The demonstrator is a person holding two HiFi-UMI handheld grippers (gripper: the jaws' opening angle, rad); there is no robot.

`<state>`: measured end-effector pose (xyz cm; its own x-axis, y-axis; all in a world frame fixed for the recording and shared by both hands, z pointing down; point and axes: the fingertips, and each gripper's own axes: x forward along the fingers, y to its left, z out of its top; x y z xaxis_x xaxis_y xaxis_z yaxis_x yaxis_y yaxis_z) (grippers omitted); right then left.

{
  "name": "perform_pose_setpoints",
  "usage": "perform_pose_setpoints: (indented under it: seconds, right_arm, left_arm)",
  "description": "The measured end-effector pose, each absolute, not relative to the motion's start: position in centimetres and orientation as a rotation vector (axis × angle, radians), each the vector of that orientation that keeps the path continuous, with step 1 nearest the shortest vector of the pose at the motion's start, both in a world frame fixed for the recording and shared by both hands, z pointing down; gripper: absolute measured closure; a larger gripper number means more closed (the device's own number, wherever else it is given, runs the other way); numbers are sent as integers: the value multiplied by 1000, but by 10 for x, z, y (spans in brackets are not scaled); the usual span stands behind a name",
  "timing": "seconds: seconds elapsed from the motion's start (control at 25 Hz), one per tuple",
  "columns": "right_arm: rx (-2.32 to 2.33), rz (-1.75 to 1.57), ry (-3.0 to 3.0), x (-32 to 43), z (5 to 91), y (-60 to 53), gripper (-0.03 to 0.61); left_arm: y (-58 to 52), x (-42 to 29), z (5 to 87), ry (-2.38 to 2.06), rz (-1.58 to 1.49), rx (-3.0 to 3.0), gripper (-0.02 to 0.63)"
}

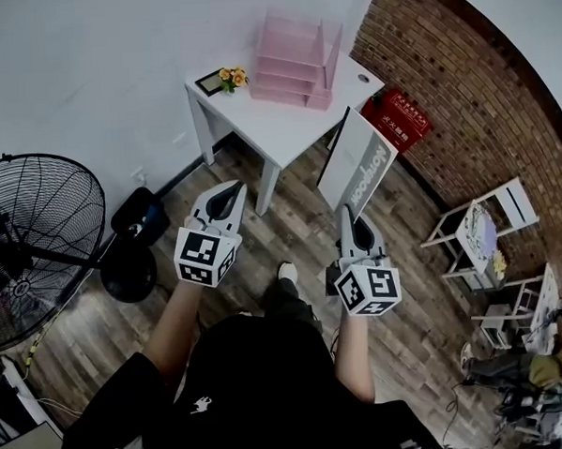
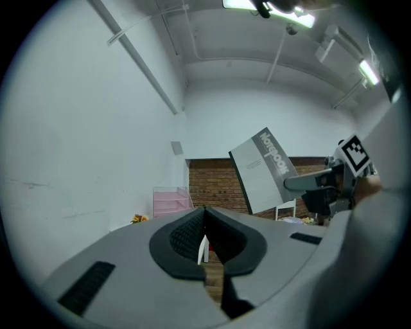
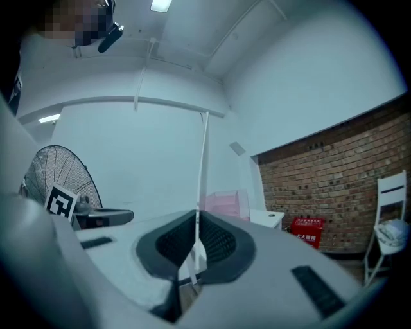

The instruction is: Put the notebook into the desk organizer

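Note:
A grey notebook with dark lettering is held up in the air, tilted, in front of the white table. My right gripper is shut on its lower edge; in the right gripper view the notebook shows edge-on as a thin upright line between the jaws. The pink desk organizer with stacked trays stands on the table's far side. My left gripper hovers to the left of the notebook, jaws together and holding nothing. From the left gripper view the notebook and pink organizer appear ahead.
A small flower pot and a dark frame sit at the table's left corner. A black floor fan stands at left. A red box leans on the brick wall, with white chairs at right. Wooden floor lies below.

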<state>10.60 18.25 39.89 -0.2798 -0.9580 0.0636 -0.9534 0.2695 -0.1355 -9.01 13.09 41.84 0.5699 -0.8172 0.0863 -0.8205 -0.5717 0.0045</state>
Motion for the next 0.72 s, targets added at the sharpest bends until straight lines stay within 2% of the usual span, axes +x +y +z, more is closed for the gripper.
perform_pose_setpoints:
  seconds: [0.72]
  right_arm:
    - [-1694, -306, 2583, 164, 410, 33, 568]
  left_arm:
    - [10, -32, 417, -1589, 161, 2646, 611]
